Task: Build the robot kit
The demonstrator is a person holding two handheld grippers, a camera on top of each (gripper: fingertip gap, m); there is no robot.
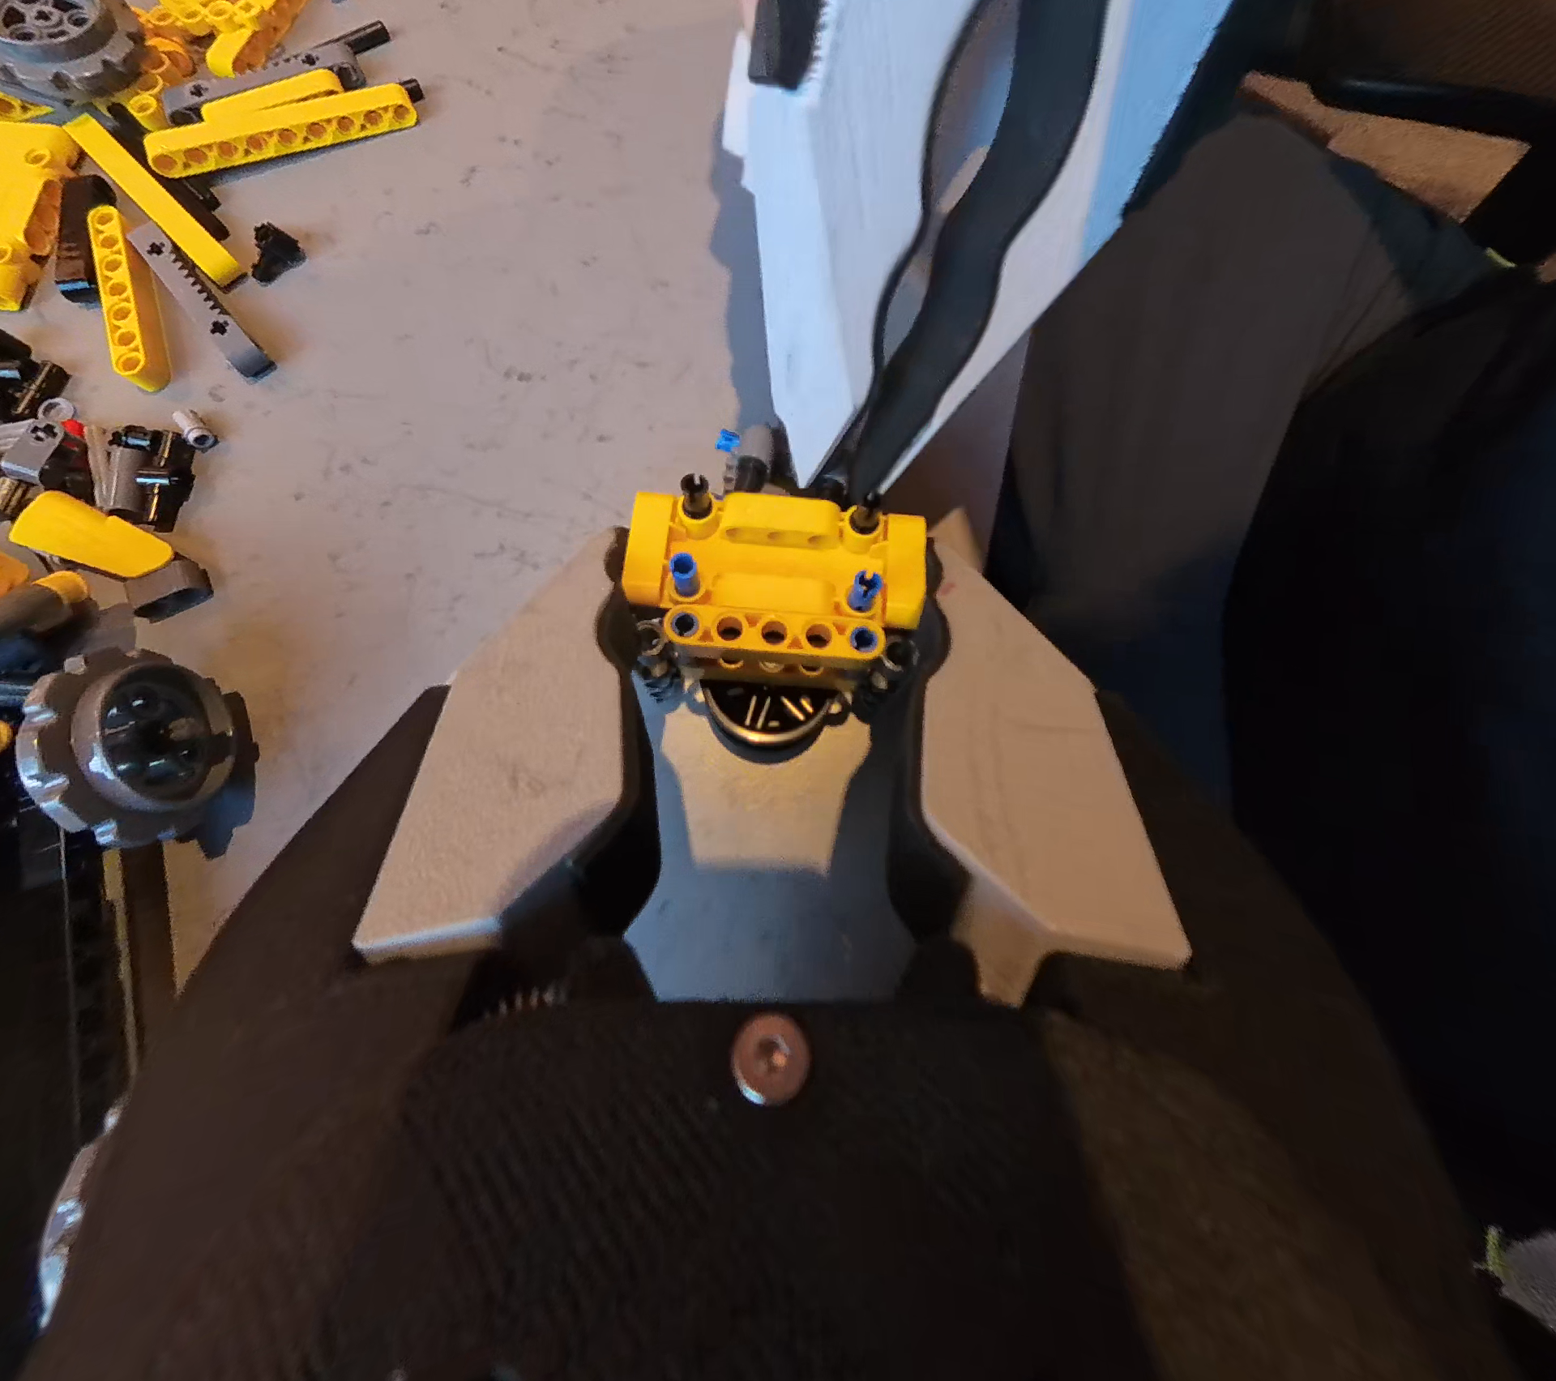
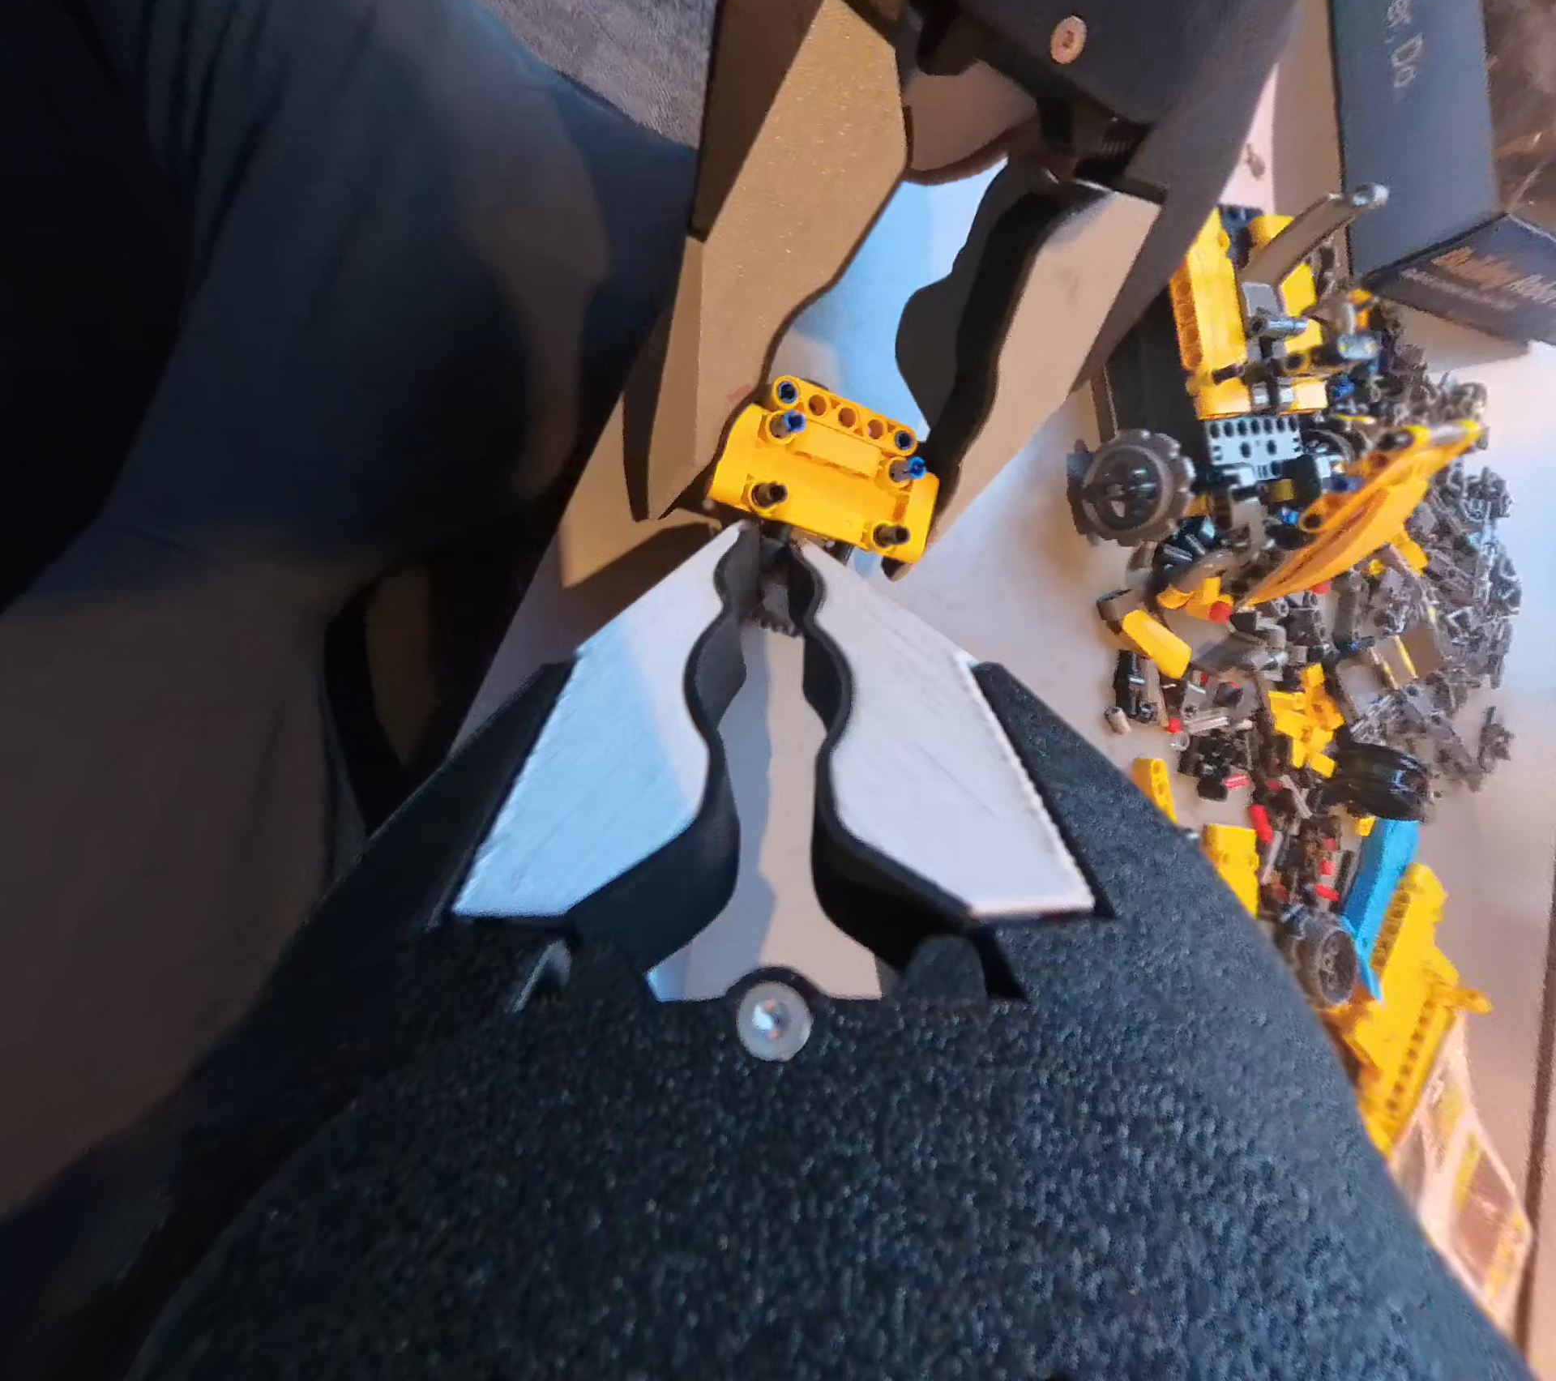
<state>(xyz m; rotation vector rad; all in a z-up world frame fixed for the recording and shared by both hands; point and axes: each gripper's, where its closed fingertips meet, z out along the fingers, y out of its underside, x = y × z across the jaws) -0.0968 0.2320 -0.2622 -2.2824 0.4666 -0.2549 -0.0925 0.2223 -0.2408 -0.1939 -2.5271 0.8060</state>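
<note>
dark box [image 2: 1423,35] with pale lettering, smaller print on its end

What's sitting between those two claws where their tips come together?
A small yellow brick assembly, clamped in the left gripper; the right gripper pinches a dark piece under it. Both views show it.

1. The table [image 1: 522,263] is pale grey with small dark marks.
2. A pile of yellow beams [image 1: 278,132] and grey bits lies on it.
3. A grey wheel [image 1: 139,747] sits near the table edge.
4. A half-built yellow truck [image 2: 1263,364] stands on it.
5. A heap of tiny dark parts [image 2: 1364,667] lies beside the truck.
6. A dark box [image 2: 1431,77] stands behind the truck.
</note>
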